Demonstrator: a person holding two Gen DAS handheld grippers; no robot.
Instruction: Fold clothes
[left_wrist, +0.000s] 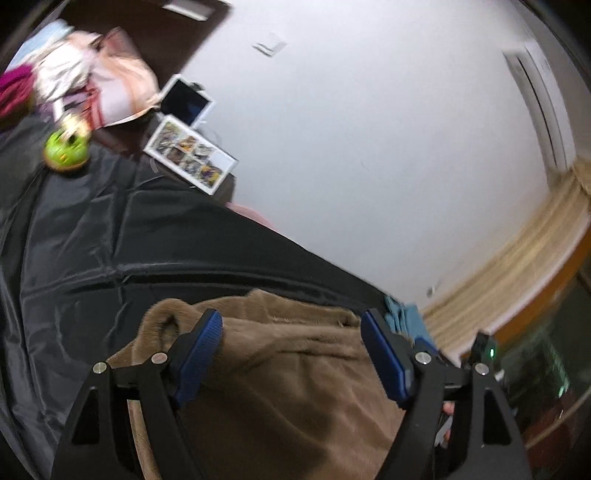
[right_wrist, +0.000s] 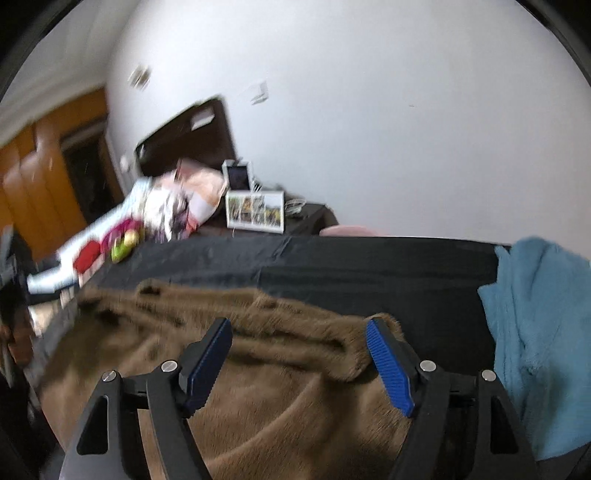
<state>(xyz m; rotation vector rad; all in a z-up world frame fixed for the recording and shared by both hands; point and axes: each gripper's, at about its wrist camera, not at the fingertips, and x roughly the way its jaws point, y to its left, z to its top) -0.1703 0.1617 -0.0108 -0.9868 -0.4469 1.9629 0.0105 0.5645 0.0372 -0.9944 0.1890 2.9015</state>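
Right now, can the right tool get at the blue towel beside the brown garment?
Probably yes. The right tool is open over the brown garment, and the blue towel lies just to its right on the black sheet, nothing between them.

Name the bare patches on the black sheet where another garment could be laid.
Free: the black sheet between the brown fleece and its far edge, left of the blue towel. Crowded: the corner by the green toy and the clothes pile.

Brown garment (right_wrist: 280, 398) on black sheet (right_wrist: 369, 266); blue towel (right_wrist: 543, 332) at three o'clock; blue pads (right_wrist: 388, 369); green toy (left_wrist: 66, 147) at ten.
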